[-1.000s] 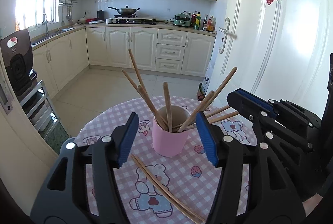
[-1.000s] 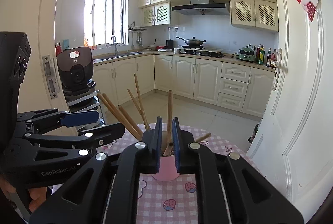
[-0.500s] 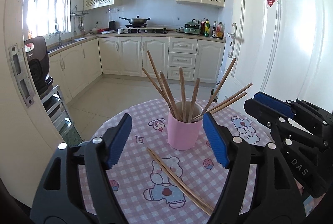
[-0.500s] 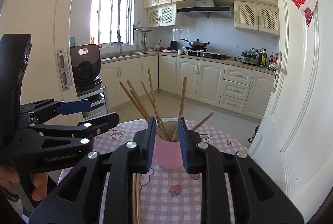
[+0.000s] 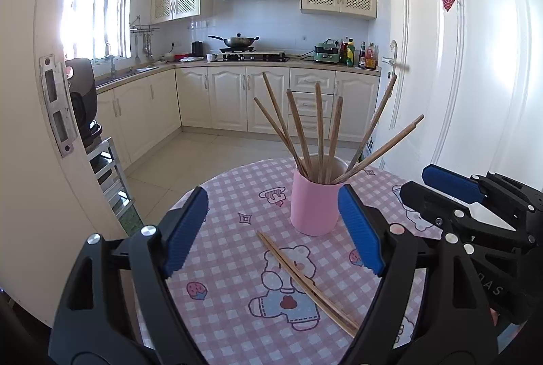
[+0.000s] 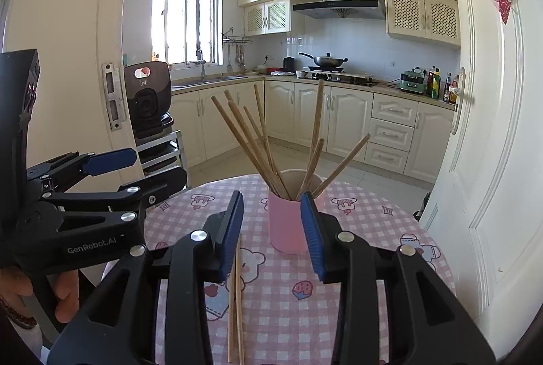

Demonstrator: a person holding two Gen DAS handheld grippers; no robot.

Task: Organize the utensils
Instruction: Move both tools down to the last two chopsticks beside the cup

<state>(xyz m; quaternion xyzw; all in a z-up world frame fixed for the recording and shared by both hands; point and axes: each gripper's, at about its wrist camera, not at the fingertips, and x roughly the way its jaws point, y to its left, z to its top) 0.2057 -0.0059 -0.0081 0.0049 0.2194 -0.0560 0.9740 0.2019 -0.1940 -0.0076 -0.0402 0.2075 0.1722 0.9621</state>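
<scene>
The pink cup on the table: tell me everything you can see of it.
The pink cup is a plain, smooth, handleless cylinder, matte as it looks, with a paler inside. It stands upright on the pink checked tablecloth. Several wooden chopsticks lean fanned out against its rim. No gripper touches it; a loose pair of chopsticks lies just in front.

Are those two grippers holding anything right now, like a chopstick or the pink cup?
Nothing is held. The left gripper and right gripper have both just been opening, with nothing clamped between their pads.
</scene>
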